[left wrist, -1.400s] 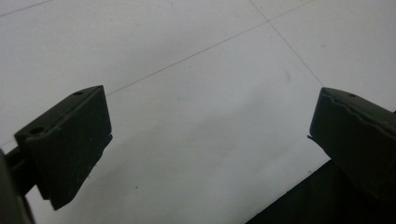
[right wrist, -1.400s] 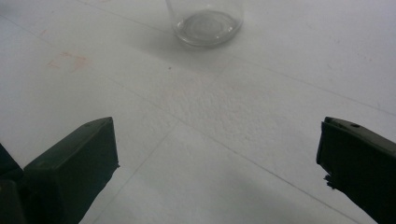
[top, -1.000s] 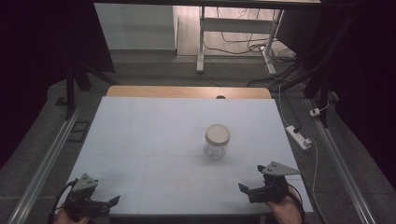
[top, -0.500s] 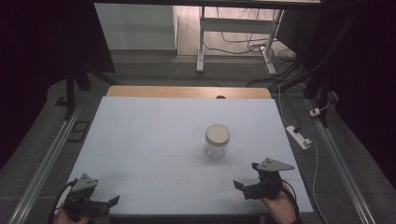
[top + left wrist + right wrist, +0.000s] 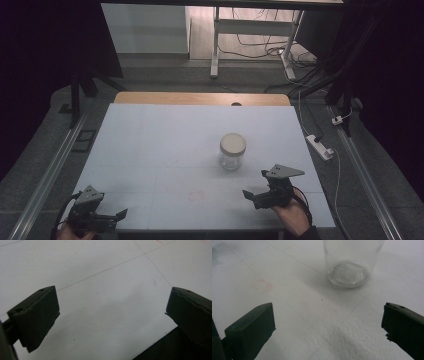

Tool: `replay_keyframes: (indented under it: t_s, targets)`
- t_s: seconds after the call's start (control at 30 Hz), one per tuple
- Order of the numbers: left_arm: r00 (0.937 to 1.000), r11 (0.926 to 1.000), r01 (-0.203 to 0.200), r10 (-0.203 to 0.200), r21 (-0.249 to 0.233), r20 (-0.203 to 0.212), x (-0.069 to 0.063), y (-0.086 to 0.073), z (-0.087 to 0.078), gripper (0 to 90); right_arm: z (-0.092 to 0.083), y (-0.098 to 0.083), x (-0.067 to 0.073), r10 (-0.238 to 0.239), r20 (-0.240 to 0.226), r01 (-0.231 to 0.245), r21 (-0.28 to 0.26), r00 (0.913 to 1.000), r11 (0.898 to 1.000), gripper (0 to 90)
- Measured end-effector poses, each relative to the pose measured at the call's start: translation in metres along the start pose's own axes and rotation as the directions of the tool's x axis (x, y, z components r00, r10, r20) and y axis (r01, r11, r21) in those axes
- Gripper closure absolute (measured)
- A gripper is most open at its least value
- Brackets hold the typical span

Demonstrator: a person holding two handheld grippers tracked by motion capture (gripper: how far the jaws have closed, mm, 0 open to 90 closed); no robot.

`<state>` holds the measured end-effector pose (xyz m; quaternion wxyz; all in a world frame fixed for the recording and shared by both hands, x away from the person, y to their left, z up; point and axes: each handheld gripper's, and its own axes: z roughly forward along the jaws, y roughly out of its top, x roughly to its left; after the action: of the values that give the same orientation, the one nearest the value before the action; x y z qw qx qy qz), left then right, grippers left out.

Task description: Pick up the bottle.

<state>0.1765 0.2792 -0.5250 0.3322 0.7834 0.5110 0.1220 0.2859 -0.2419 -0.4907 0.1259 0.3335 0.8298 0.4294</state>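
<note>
Near front edge: rt tongs (image 5: 256,196), jar (image 5: 232,151).

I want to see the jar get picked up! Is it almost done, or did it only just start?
Only just starting. Done: nothing yet; the jar stands upright on the table with its lid on, untouched. In hand: the right tongs are open and point at the jar, with a gap between. The left tongs are open by the table's near edge. Left: reaching and gripping the jar, probably.

Power strip (image 5: 320,146) on floor right of table (image 5: 150,150)
</note>
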Motion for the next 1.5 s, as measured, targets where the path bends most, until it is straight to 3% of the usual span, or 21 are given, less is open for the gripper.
replay_keyframes:
  t_s: [0.47,0.93,1.07,1.5]
  targets:
    - [1.0,1.0,-0.005,0.005,0.002,0.005,0.0,0.0,0.0,0.0,0.013,0.015,-0.006,0.013,-0.003,-0.013,-0.02,0.9999,1.0,0.0]
    - [0.9999,0.9999,-0.009,0.009,0.008,0.007,-0.001,0.0,0.001,0.0,0.039,0.032,-0.014,0.024,0.044,-0.025,0.016,0.9987,1.0,0.0]
    - [0.9999,0.9999,-0.011,0.011,0.009,0.008,-0.001,0.0,0.001,0.0,0.047,0.035,-0.019,0.052,0.044,-0.053,0.018,0.9977,0.998,0.0]
    - [0.9999,0.9999,-0.011,0.011,0.012,0.01,-0.001,0.001,0.001,0.0,0.067,0.046,-0.026,0.005,0.033,-0.006,0.052,0.9994,0.999,0.0]
